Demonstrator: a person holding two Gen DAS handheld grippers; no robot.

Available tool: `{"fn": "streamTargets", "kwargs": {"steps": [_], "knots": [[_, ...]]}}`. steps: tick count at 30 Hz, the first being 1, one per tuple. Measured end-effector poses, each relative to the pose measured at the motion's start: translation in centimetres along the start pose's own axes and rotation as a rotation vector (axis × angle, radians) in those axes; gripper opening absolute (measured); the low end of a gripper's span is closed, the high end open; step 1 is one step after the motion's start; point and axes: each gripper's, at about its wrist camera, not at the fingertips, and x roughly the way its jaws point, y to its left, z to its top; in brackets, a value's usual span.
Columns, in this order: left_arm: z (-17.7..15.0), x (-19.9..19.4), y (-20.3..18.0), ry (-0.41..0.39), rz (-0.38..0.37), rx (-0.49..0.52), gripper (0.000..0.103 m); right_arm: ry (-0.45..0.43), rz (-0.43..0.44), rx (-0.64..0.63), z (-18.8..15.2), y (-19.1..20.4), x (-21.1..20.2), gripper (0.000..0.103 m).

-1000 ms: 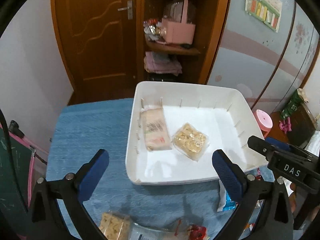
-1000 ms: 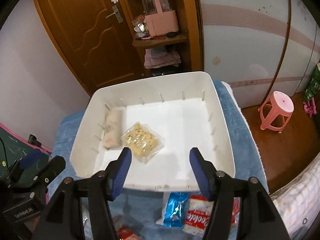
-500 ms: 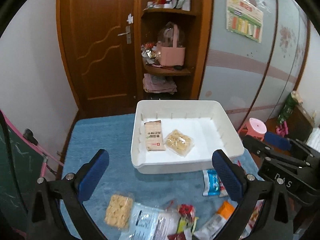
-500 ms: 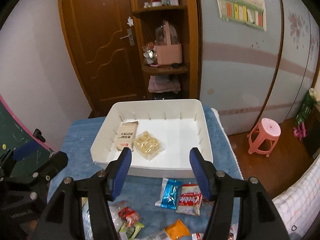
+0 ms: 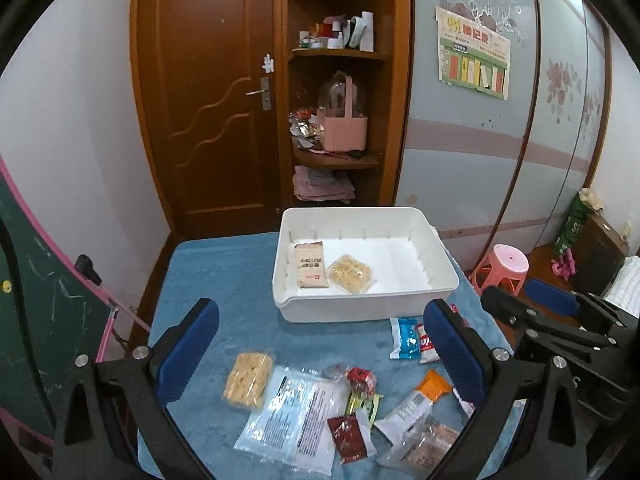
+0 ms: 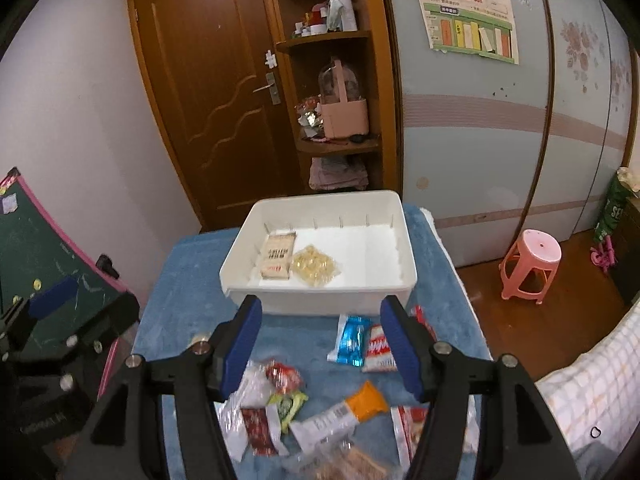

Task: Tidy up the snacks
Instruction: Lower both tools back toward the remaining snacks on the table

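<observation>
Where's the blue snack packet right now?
In the left wrist view the blue snack packet lies on the blue cloth, just before the white bin's right front corner, beside a red-and-white packet.

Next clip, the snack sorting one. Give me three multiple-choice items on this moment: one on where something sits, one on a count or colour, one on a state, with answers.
1. Where does the blue packet lie?
A. Inside the white bin
B. On the blue cloth just in front of the bin
C. On the pink stool

2. How many snack packs are in the white bin?
A. None
B. Two
C. Five

3. How do the left tongs and right tongs stand?
A. Both open, holding nothing
B. Left shut on a packet
C. Right shut on the bin's rim

Answers: 1 B, it rests on the cloth below the bin's near wall. 2 B, a tan bar and a clear pack of yellow pieces. 3 A, pads wide apart, nothing between.
</observation>
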Motion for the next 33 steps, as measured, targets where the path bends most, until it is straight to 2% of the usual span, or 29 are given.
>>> {"fn": "streamTargets", "kwargs": {"steps": [4,8,15,19,22,25,33], "knots": [[-2.1,-1.7,0.4,-0.001,-0.010,-0.013,0.102,-0.020,-0.004,-0.034,-2.0,0.2,-1.6,0.069],[-4.8,-2.5,1.0,0.031,-0.021,-0.028,0.102,-0.052,-0.029,-0.079,-4.1,0.2,-3.3,0.069],[-8.2,-1.8,1.7,0.072,0.030,-0.004,0.102,-0.071,0.006,-0.134,-7.2,0.1,-5.0,0.076],[-9.7,-0.8,2.0,0.130,0.039,-0.004,0.102,-0.078,-0.022,-0.208,-9.0,0.4,-5.1,0.077],[-10.6,0.2,2.4,0.175,0.067,-0.009,0.102,-0.031,-0.015,-0.256,-10.6,0.3,-4.1,0.077],[-11.7,1.1,3.0,0.211,0.063,-0.019,0.102,0.031,0.001,-0.275,-12.1,0.1,-2.8,0.077],[-15.4,4.8,2.7,0.363,0.005,0.000,0.102,0.166,0.019,-0.319,-15.8,-0.5,0.8,0.077]]}}
